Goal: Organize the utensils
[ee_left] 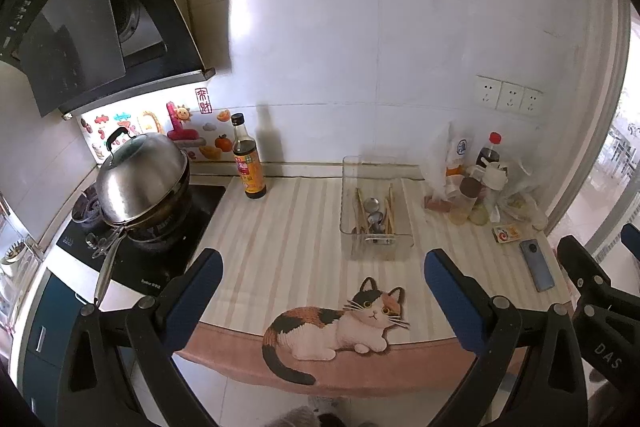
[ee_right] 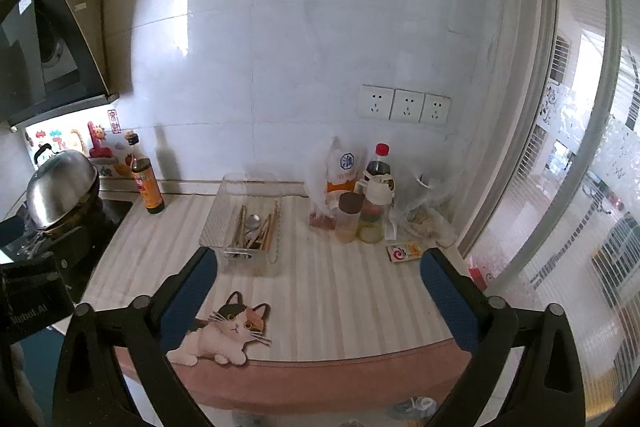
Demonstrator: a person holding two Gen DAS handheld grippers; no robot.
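Clear plastic bin [ee_left: 376, 215] at twelve o'clock holds chopsticks [ee_left: 390, 213] and spoons [ee_left: 374, 217]; left claw [ee_left: 320, 287] and right claw [ee_right: 318, 287] gape empty. Light bin may skid if nudged.

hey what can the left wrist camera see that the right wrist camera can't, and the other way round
Only the left wrist view shows the blue phone lying near the counter's right edge, and the wok's long handle.

Only the right wrist view shows the large window on the right.

Both show the clear bin holding chopsticks and spoons, the soy sauce bottle, the cat-print mat, the three wall outlets, and open, empty grippers: left gripper, right gripper.
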